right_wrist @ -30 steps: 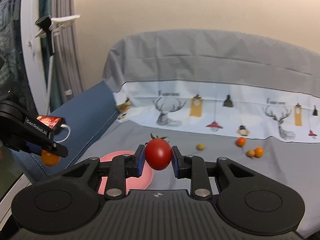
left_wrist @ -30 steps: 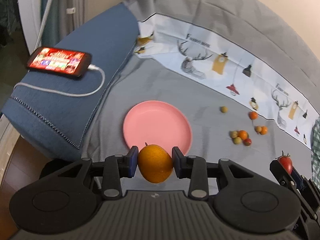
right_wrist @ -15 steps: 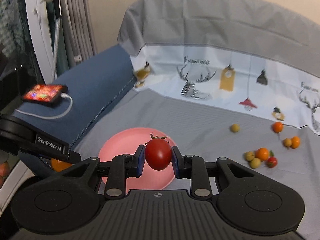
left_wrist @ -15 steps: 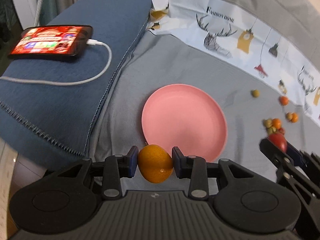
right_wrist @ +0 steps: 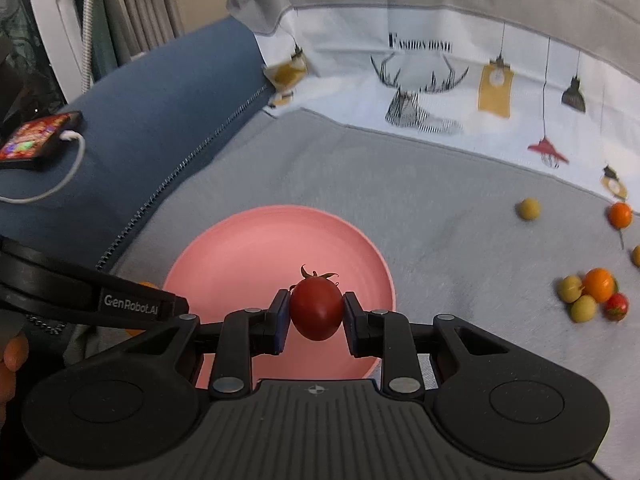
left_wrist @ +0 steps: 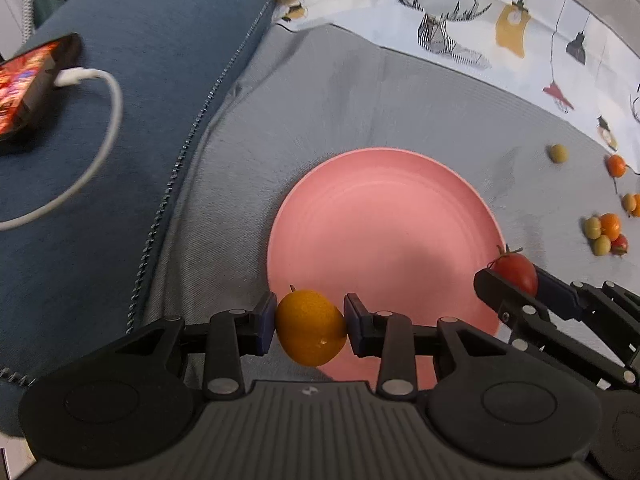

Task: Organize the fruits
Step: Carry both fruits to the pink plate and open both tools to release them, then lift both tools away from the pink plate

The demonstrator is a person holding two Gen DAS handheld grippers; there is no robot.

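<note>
My left gripper (left_wrist: 310, 326) is shut on an orange kumquat (left_wrist: 310, 328), held over the near left rim of the pink plate (left_wrist: 380, 220). My right gripper (right_wrist: 316, 316) is shut on a red cherry tomato (right_wrist: 317, 309), held over the near part of the same plate (right_wrist: 256, 248). In the left wrist view the right gripper (left_wrist: 516, 280) with its tomato (left_wrist: 514, 271) shows at the plate's right rim. The plate has nothing lying on it. Several small fruits (right_wrist: 592, 292) lie loose on the grey cloth to the right.
A blue cushion (left_wrist: 120, 100) lies left of the plate with a lit phone (left_wrist: 28, 84) and white cable (left_wrist: 104, 128) on it. A printed white cloth (right_wrist: 460, 92) rises at the back. More loose fruits (left_wrist: 604, 232) lie at the right.
Both grippers have moved forward and down toward the pink plate, each still holding its fruit. The plate now looks larger and sits right under the fingertips.
</note>
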